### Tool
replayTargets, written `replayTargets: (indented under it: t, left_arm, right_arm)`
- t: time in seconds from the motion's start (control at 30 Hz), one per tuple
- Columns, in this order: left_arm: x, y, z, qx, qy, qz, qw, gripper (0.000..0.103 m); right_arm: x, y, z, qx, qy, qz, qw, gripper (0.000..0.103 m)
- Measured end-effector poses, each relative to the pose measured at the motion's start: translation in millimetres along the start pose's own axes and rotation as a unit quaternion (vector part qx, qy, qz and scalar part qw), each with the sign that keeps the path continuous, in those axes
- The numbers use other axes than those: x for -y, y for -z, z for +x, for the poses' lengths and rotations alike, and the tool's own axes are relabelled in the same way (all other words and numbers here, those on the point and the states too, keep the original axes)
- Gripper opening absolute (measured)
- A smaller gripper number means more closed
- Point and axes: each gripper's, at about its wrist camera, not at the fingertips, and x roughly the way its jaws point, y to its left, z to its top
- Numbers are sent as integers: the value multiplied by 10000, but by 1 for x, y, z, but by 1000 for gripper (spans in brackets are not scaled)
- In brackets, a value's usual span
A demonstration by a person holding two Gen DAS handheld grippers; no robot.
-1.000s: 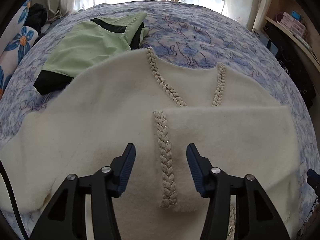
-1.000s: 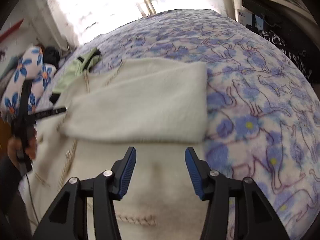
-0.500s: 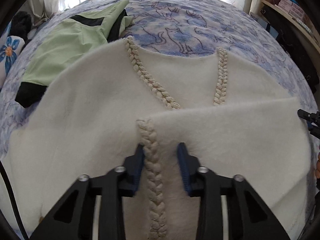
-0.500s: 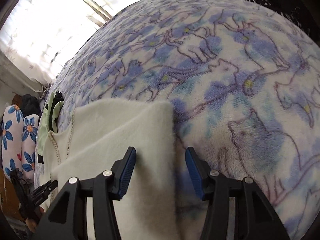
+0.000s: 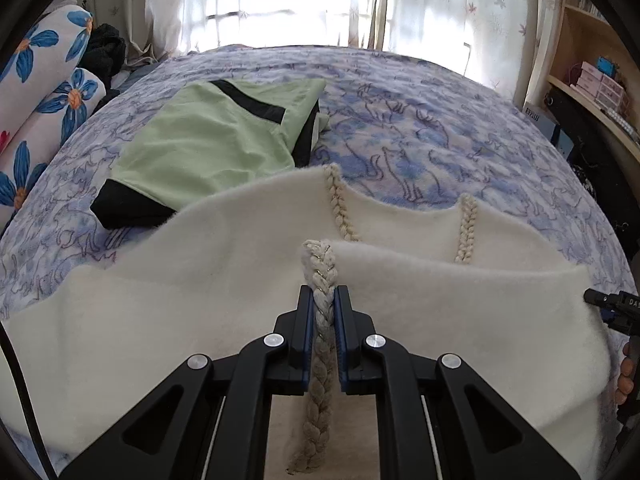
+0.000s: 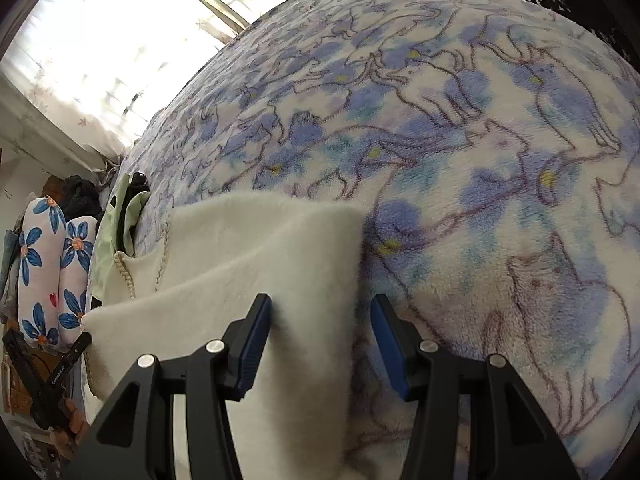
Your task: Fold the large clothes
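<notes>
A large cream fleece cardigan [image 5: 180, 280] with braided trim lies spread on the bed, one front panel folded over. My left gripper [image 5: 323, 300] is shut on the braided edge [image 5: 320, 264] of that folded panel and lifts it a little. In the right wrist view my right gripper [image 6: 320, 332] is open, its jaws straddling the cardigan's right edge [image 6: 312, 264], low over the bed. The right gripper's tip also shows at the right edge of the left wrist view [image 5: 612, 308].
A folded green and black garment [image 5: 208, 144] lies on the blue cat-print blanket [image 5: 420, 120] behind the cardigan. Flower-print pillows [image 5: 44, 92] sit at the left. Shelves [image 5: 592, 80] stand at the right, a curtained window behind.
My left gripper closed on the braided edge and raised it. My right gripper stayed open and came lower and closer onto the cardigan's right edge.
</notes>
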Motion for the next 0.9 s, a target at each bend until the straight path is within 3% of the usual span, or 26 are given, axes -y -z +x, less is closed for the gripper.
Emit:
replayTargets:
  t: [0.13,0.27,0.3,0.33,0.37,0.47,0.53,0.6,0.67,0.73,0.83,0.87,0.9]
  left_arm:
    - [-5,11,19,-252,-152,22,9996,8]
    - [-6,7,12,-24,-125,-151,9998,7]
    - [-4,6,9,67,-142,-145,9998,7]
    - [-2,4,4,191,-170,-121,9996,7]
    - [-2,2,2,264,-151,-118,9995,7]
    - [-1,1,-2,386,-160,-169,9990,7]
    - [-2,5,7,287,-236,-183,9991,7]
    - [-4,13,25,5,-377,-145,9992,8]
    - [-6,23,45,-354,-492,-140,9981,10]
    - [-4,28,46,-359,-533,-62,9979,13]
    - [-3,28,39,-544,-507,52,9972,43]
    - [-4,29,37,-627,-434,56,9971,60]
    - [-6,32,34,-709,-368,42,9968,71]
  right_arm:
    - [-2,-1,9,-42,63,-17,10000,52]
    - [-7,-5,13,-84,106,-69,9999,52]
    - [-10,-7,12,-46,101,-162,9998,49]
    - [-14,-7,10,39,141,-308,9994,39]
    - [-22,-8,9,100,222,-526,9983,22]
    - [-39,-9,4,345,468,-955,9937,15]
    - [-40,-9,7,460,570,-966,9926,15]
    - [-32,-10,21,253,769,-843,9931,16]
    - [-29,-8,26,150,910,-769,9928,24]
    - [-29,-8,17,110,894,-652,9938,29]
    - [-32,0,-3,11,783,-669,9947,31]
    - [-33,6,-13,18,773,-741,9943,32]
    - [-33,14,-20,23,734,-805,9940,35]
